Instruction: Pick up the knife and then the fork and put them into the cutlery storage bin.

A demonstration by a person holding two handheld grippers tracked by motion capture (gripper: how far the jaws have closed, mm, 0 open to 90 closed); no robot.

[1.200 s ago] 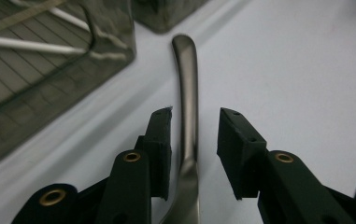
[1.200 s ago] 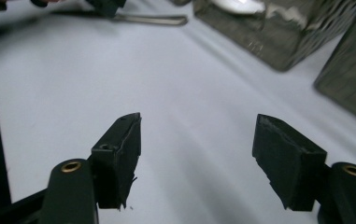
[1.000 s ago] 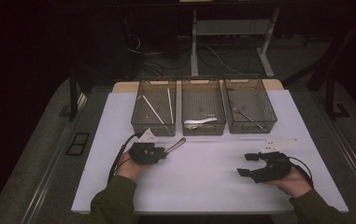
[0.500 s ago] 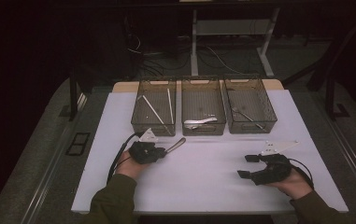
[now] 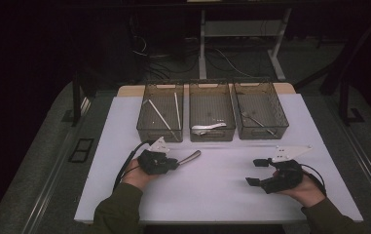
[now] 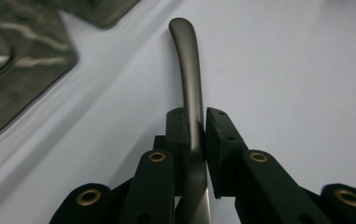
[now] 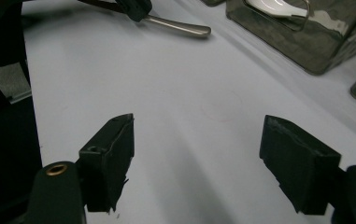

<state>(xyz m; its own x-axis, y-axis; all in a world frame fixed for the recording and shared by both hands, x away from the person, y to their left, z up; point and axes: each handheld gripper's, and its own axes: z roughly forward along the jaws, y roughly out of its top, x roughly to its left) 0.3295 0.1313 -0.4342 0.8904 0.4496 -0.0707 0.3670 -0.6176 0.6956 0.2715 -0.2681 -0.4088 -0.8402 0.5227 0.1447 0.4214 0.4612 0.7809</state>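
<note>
The left gripper [image 5: 173, 162] fingers are clenched on a metal utensil [image 6: 190, 79], probably a spoon, still over the desk [image 5: 222, 195]; sorting into the 3 bins [image 5: 211, 117] remains. The right gripper [image 5: 256, 171] fingers stand released.

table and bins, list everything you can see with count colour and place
table: 1, white top, under everything
bins: 3, smoky clear, in a row at the far side of the table
sticks: 2, pale, in the left bin
spoon: 1, white, in the middle bin
utensil: 1, silvery, in the right bin, too small to tell its kind
handle: 1, dark metal, curved, sticking out of the left claw toward the bins
desk frame: 1, white, on the floor behind the table
cables: several, dark, on the floor behind the table
left claw: 1, black, shut on the handle
right claw: 1, black, open, nothing between its jaws
sleeves: 2, olive, at the near edge
</note>
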